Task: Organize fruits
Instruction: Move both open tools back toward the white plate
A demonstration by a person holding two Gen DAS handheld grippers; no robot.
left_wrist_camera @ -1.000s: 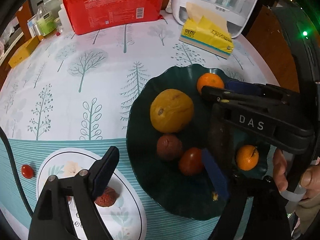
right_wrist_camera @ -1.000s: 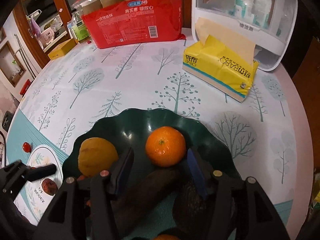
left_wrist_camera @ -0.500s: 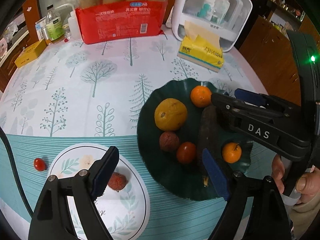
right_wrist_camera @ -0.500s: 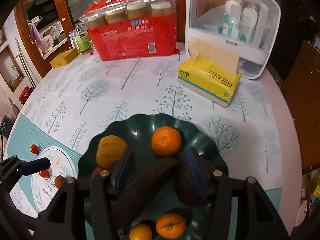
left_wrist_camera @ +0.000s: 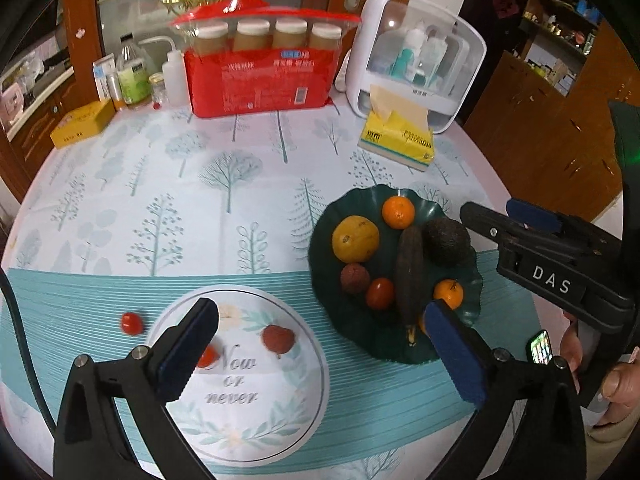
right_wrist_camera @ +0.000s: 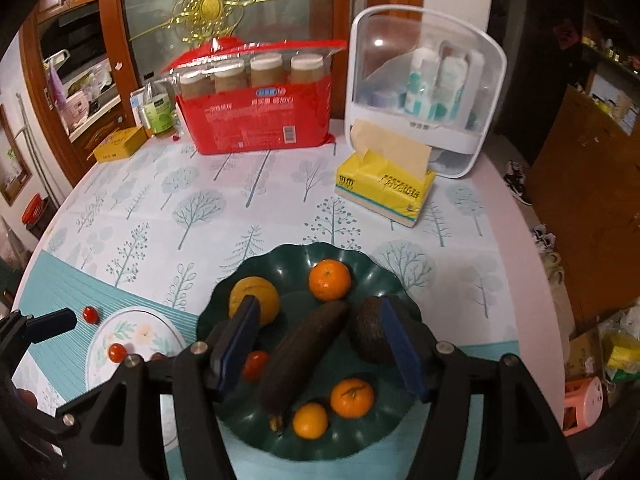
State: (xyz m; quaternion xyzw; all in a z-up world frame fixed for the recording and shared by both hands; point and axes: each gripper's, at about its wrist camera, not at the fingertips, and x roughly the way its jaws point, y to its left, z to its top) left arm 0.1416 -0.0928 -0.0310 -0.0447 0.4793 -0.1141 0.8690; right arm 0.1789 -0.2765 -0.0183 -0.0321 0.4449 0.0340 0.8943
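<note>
A dark green plate (left_wrist_camera: 322, 264) holds a yellow citrus (left_wrist_camera: 355, 239), tangerines (left_wrist_camera: 398, 212), an avocado (left_wrist_camera: 447, 237), a dark banana (left_wrist_camera: 409, 276), a lychee (left_wrist_camera: 354, 278) and a cherry tomato (left_wrist_camera: 380, 293). On the printed circle of the cloth lie another lychee (left_wrist_camera: 278, 337) and a tomato (left_wrist_camera: 209, 356), with one more tomato (left_wrist_camera: 131, 323) beside it. My left gripper (left_wrist_camera: 320, 344) hovers high over the cloth, its jaws opening with nothing between them. My right gripper (right_wrist_camera: 320, 332) hangs above the plate (right_wrist_camera: 288, 258), its jaws opening over the banana (right_wrist_camera: 304, 352) without touching it.
A red pack of jars (left_wrist_camera: 260, 76), a yellow tissue pack (left_wrist_camera: 398, 140), a white storage box (left_wrist_camera: 416, 60), bottles (left_wrist_camera: 134, 76) and a yellow box (left_wrist_camera: 82, 124) line the table's far side. A hand (left_wrist_camera: 616, 376) holds the right gripper beside a phone (left_wrist_camera: 540, 348).
Both grippers have risen and drawn back from the plate, so more of the table shows. Both pairs of jaws stand wider. The lychee stays on the printed circle.
</note>
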